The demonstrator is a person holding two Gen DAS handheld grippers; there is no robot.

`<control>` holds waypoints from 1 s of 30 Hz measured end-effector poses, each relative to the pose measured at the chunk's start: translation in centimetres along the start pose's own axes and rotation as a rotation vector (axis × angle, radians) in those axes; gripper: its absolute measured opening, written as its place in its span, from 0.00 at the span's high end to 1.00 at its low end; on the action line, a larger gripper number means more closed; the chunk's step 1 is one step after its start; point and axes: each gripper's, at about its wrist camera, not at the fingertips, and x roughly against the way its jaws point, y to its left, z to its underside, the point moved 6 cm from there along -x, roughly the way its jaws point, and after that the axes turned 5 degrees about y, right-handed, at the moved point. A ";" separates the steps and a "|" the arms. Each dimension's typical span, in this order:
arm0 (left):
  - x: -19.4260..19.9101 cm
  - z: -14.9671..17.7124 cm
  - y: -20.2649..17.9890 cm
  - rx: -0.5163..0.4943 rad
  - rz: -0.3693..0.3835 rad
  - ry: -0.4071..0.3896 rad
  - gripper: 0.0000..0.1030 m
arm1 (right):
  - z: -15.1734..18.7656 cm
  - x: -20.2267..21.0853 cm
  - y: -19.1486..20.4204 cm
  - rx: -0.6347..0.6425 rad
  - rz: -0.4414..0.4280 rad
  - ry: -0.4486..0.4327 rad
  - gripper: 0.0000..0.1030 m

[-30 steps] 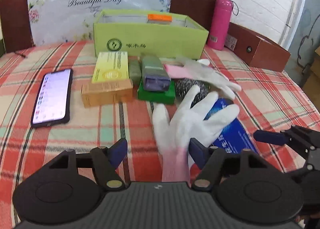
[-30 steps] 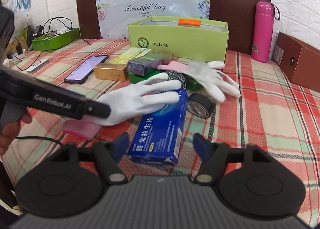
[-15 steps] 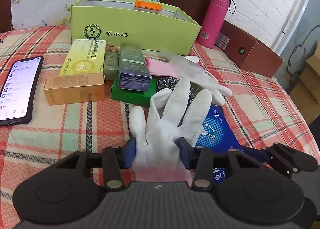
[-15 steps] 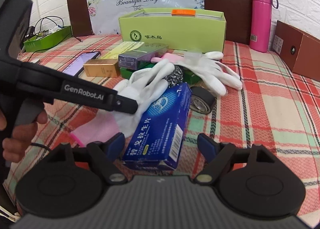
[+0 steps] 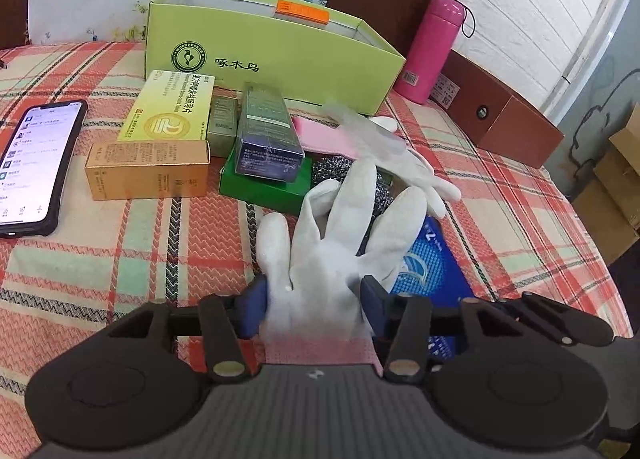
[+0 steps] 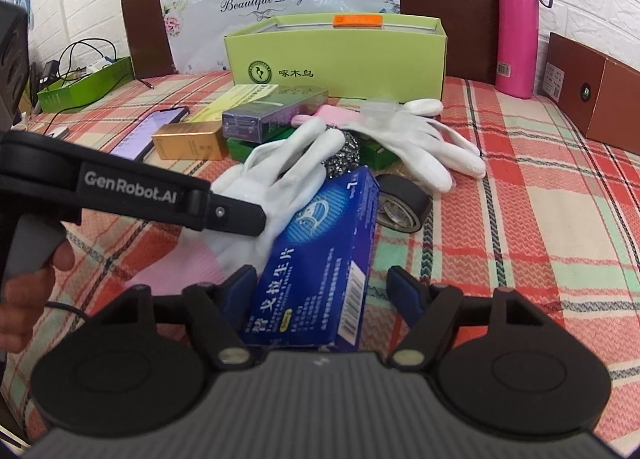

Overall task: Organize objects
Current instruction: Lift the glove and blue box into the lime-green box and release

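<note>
Left tool grips white glove (palm) — right tool open.

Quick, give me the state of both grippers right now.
Left gripper: shut on the white fabric glove with pink cuff.
Right gripper: open, its fingers either side of the blue cardboard medicine box, not gripping it.

Left hand-held gripper: matte black, blue pads, brass pivot pins, ribbed grey body | side arm printed "GenRobot.AI", small screw, grey trigger, bare fingers | right hand-held gripper: same build
</note>
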 end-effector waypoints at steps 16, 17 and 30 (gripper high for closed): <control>6.4 -5.7 -1.4 -0.073 0.093 -0.122 0.92 | -4.8 5.0 -1.5 -0.043 -0.102 -0.122 0.84; 6.7 -6.6 -1.4 -0.072 0.092 -0.137 0.92 | -5.7 5.2 -1.7 -0.039 -0.108 -0.140 0.84; 4.8 -22.7 3.6 -0.052 -0.058 -0.271 0.92 | -20.6 0.8 -6.4 -0.017 0.013 -0.299 0.84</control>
